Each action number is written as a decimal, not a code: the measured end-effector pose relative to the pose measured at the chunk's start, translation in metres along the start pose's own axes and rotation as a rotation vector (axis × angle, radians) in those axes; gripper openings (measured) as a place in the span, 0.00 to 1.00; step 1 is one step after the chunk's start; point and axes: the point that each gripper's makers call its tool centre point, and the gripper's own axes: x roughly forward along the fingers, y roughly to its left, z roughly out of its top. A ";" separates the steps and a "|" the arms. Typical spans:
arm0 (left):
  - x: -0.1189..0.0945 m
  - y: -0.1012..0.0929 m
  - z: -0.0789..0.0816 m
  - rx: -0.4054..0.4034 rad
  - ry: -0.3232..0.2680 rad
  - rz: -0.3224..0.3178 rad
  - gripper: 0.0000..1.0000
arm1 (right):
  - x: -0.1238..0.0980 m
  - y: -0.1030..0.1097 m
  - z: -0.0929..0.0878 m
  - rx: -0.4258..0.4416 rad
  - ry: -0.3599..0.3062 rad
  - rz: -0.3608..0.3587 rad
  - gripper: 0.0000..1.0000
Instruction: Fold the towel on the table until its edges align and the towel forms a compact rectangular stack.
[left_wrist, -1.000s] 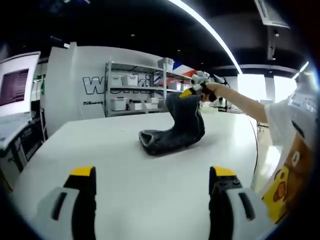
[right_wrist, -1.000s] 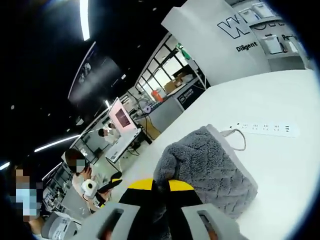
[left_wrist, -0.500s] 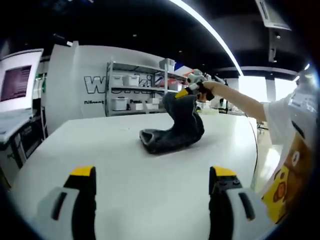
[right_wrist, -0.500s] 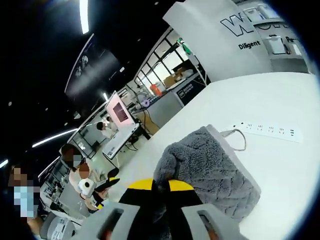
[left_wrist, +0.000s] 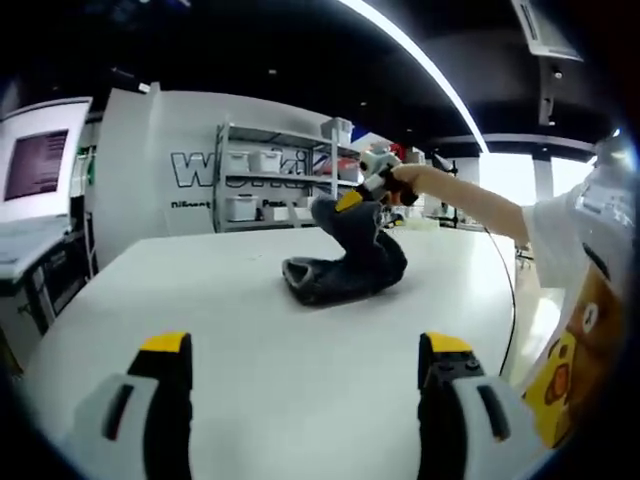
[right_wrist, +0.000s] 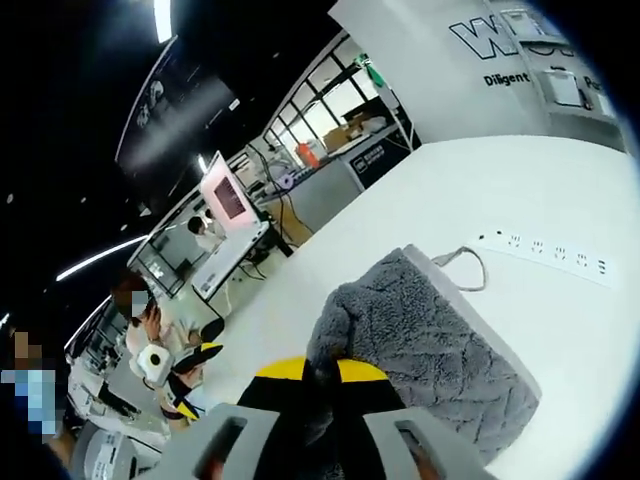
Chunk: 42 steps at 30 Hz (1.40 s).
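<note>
A dark grey towel (left_wrist: 345, 264) lies bunched on the white table (left_wrist: 250, 330), one end lifted into the air. My right gripper (left_wrist: 352, 198) holds that raised end, a person's hand behind it. In the right gripper view the towel (right_wrist: 430, 350) is a grey textured fold with a pale hem and a hanging loop, and my right gripper (right_wrist: 320, 378) is shut on its near edge. My left gripper (left_wrist: 305, 350) stands open low over the near part of the table, well short of the towel, with nothing between its jaws.
A white power strip (right_wrist: 555, 255) lies on the table beyond the towel. Shelving with white bins (left_wrist: 265, 185) stands behind the table. A monitor (left_wrist: 35, 165) sits at the left. The person's arm and white sleeve (left_wrist: 560, 235) reach in from the right. Other people sit at desks (right_wrist: 160, 330) beyond the table.
My right gripper has carried the towel's raised end leftward and slightly lower over the rest of the towel. The left gripper has stayed where it was, open.
</note>
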 end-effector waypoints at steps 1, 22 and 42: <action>0.000 0.000 0.000 -0.002 0.000 0.001 0.99 | 0.002 0.000 -0.001 0.000 0.005 -0.001 0.08; -0.003 0.000 -0.002 -0.001 0.005 0.000 0.98 | 0.039 -0.013 -0.015 0.011 0.086 -0.045 0.09; -0.009 0.001 -0.008 -0.016 0.002 -0.001 0.98 | 0.079 -0.034 -0.038 -0.044 0.239 -0.160 0.10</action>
